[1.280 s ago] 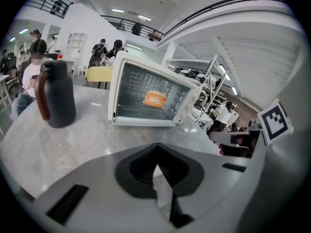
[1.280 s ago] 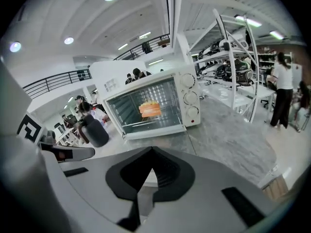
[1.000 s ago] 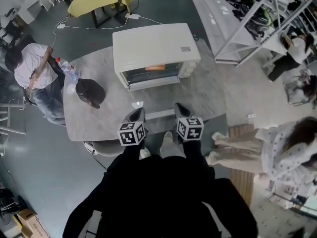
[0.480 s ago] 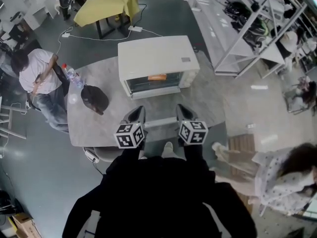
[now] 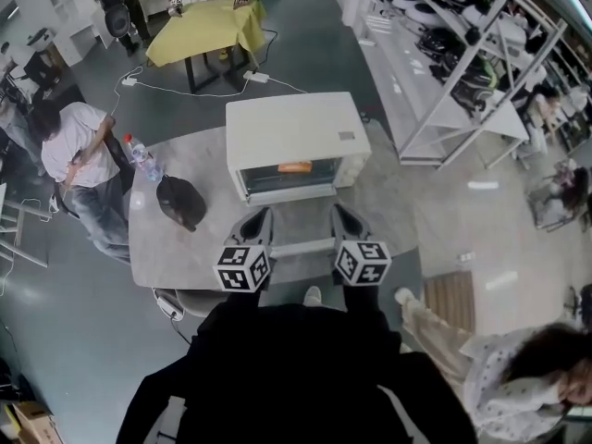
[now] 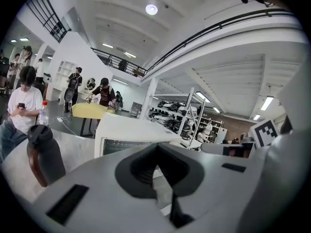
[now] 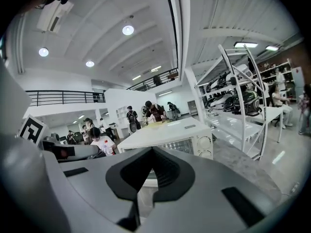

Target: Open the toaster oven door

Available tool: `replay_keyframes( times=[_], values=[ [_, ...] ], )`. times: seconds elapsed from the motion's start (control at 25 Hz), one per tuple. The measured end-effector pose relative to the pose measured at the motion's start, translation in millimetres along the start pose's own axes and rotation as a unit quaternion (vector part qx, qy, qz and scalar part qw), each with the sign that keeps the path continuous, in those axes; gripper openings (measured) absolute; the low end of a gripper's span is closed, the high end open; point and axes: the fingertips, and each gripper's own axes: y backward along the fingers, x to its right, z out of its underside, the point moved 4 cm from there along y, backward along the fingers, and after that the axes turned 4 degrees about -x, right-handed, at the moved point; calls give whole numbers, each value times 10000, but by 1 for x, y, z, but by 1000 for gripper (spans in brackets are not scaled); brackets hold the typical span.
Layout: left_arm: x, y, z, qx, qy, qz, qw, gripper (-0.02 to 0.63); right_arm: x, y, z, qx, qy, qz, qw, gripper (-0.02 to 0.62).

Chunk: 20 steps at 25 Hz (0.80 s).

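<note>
Toaster oven (image 5: 296, 132) is sitting at the middle of the grey table (image 5: 176, 248), front facing the person holding the grippers; its door (image 5: 285, 179) is standing shut against the front; something orange (image 5: 294, 166) is showing through the glass.

Left gripper (image 5: 258, 216) and right gripper (image 5: 341, 214) are hovering side by side over the table's near part, tips pointing at the oven front, near it but apart from it; neither is touching the door.

Left gripper view: jaws are lying closed together with nothing between them; oven ahead, beyond the tips. Right gripper view: same, jaws together and holding nothing; oven's knob side is showing just past them.

A dark jug (image 5: 180, 202) is standing on the table left of the oven, well apart from it; a water bottle (image 5: 141, 154) is standing at the table's far left corner; a seated person (image 5: 74, 141) is bending over beside that corner.
</note>
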Motion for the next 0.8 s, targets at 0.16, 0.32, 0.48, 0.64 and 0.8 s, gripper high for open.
replay_keyframes(
  times=[0.16,0.32,0.48,0.64,0.8],
  values=[
    [1,2,-12,116,-89,-29,9999,3,-4,0,-13,173,57,-75,9998,3],
    [7,-1,-17,103,-206,38,9997,3,-2,-3,-19,306,20,-124,9995,3],
    [10,1,-22,154,-292,49,9994,3,-6,-1,-24,355,104,-154,9992,3],
    [8,1,-29,237,-288,54,9993,3,-7,-2,-29,435,180,-159,9988,3],
    [8,1,-28,255,-268,25,9993,3,-5,-2,-28,459,199,-179,9986,3]
  ],
)
